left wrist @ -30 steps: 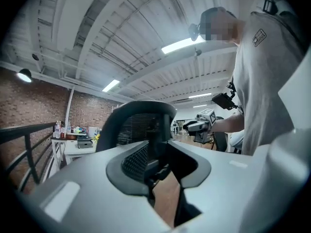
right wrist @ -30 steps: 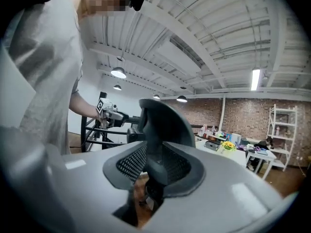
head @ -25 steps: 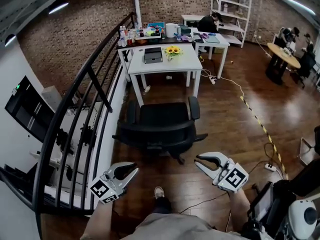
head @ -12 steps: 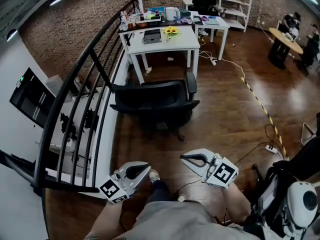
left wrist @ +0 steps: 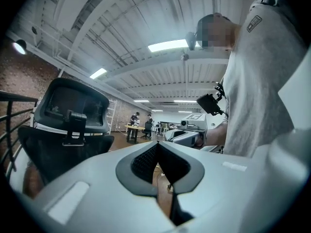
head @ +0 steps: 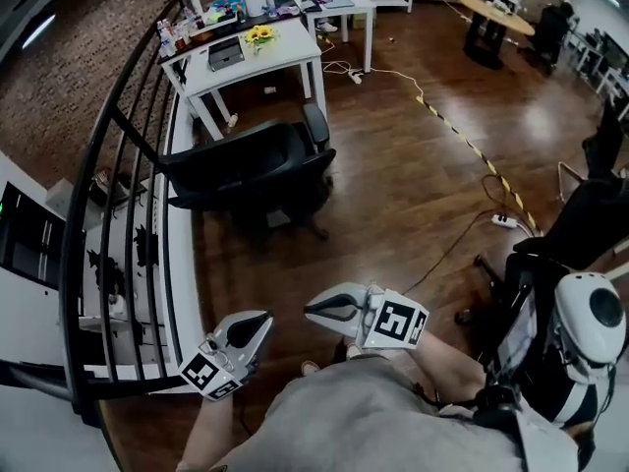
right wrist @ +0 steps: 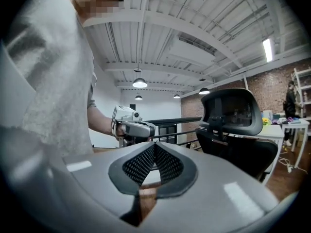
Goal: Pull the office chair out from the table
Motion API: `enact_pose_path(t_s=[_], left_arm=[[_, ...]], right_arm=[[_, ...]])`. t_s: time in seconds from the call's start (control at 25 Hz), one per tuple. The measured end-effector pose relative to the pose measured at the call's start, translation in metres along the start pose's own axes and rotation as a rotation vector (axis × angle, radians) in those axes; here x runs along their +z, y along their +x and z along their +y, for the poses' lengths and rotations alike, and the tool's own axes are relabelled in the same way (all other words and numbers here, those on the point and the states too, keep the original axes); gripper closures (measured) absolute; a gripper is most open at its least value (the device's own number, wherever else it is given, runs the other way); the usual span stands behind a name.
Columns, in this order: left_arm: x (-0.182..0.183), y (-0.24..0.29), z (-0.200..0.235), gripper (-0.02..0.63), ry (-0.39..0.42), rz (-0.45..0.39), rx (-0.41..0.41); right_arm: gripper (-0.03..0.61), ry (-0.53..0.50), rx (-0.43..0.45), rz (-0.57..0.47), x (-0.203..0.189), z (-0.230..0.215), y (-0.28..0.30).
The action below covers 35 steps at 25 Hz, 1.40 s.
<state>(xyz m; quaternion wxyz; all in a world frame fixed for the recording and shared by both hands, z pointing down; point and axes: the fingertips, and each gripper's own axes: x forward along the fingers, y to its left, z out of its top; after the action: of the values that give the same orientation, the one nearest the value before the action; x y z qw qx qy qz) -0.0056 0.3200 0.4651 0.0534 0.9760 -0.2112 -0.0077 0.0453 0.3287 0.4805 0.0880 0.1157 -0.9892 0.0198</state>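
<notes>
Now we see the white desk [head: 285,55] at the far end and the black office chair [head: 251,170] standing clear of it on the wood floor [head: 413,185], nearer to us. So we judge the pull done, with nothing left. Our left tool [head: 263,321] and right tool [head: 311,311] sit well apart from the chair, jaws together, holding nothing.
</notes>
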Motion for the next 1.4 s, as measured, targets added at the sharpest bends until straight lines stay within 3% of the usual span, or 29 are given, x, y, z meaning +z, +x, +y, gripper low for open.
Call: enact_pose_path(t_s=[0.6,1.4], left_arm=[[-0.023,-0.029,-0.024,0.612,-0.060,0.030,-0.105],[-0.029,-0.042,-0.042,0.612,-0.076,0.042,-0.146]], right_arm=[[0.572,0.068,0.029,0.049,-0.025,0.051,0.047],[0.572,0.096,-0.010,0.074,-0.033,0.064,0.046]])
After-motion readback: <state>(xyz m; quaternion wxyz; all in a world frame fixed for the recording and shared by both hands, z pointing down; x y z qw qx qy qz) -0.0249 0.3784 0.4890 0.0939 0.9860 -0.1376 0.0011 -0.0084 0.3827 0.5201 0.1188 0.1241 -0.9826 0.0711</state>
